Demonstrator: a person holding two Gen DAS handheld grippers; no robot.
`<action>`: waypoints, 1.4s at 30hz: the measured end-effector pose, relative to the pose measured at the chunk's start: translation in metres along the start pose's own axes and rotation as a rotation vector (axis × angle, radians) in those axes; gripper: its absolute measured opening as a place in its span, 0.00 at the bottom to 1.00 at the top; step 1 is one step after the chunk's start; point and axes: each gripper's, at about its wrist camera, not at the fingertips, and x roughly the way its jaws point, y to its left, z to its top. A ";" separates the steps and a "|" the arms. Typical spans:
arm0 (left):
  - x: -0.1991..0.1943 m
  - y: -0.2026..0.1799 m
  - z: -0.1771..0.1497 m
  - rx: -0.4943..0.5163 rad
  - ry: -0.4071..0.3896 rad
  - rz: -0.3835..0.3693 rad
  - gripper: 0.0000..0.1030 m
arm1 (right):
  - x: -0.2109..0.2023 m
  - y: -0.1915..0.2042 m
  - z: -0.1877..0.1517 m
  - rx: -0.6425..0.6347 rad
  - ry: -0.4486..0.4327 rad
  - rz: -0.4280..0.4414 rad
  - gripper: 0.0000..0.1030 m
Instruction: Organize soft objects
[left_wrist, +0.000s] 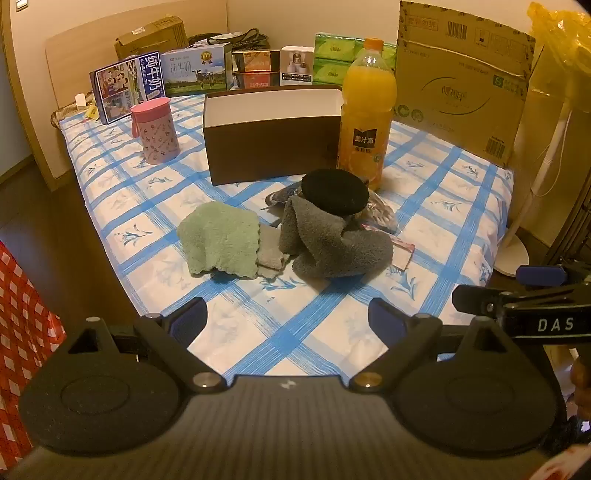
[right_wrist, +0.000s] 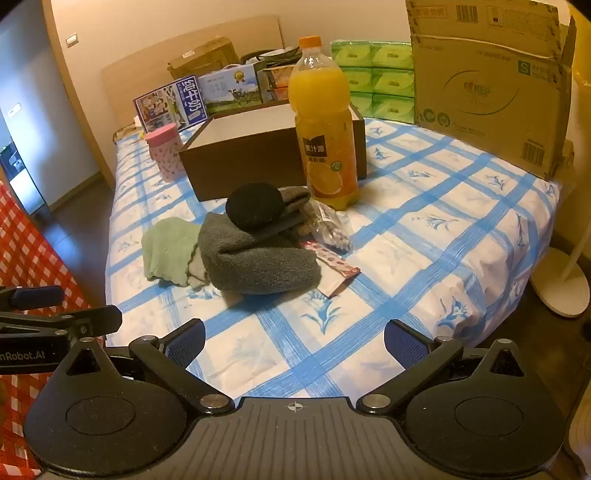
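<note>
A pile of soft things lies mid-table on the blue checked cloth: a green cloth (left_wrist: 219, 238) (right_wrist: 170, 251), a small grey cloth (left_wrist: 271, 254) under its edge, a dark grey towel (left_wrist: 328, 240) (right_wrist: 258, 254) and a black round soft thing (left_wrist: 334, 192) (right_wrist: 255, 205) on top. Behind it stands an open brown box (left_wrist: 271, 147) (right_wrist: 240, 162) with a white inside. My left gripper (left_wrist: 288, 321) is open and empty, short of the pile. My right gripper (right_wrist: 295, 341) is open and empty, also short of the pile.
An orange juice bottle (left_wrist: 367, 110) (right_wrist: 325, 129) stands by the box's right end. A pink cup (left_wrist: 155, 127) (right_wrist: 166, 151) stands left of the box. Snack packets (left_wrist: 384, 218) (right_wrist: 332, 258) lie right of the pile. Cartons and a big cardboard box (left_wrist: 461, 81) line the back.
</note>
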 end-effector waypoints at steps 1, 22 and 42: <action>0.000 0.000 0.000 -0.001 0.002 -0.002 0.90 | 0.000 0.000 0.000 0.002 0.001 0.002 1.00; 0.000 0.000 0.000 -0.001 0.001 -0.001 0.90 | -0.001 0.001 0.000 0.000 -0.002 0.003 1.00; 0.000 0.000 0.000 -0.001 0.001 -0.001 0.90 | -0.001 0.002 0.001 0.000 -0.002 0.002 1.00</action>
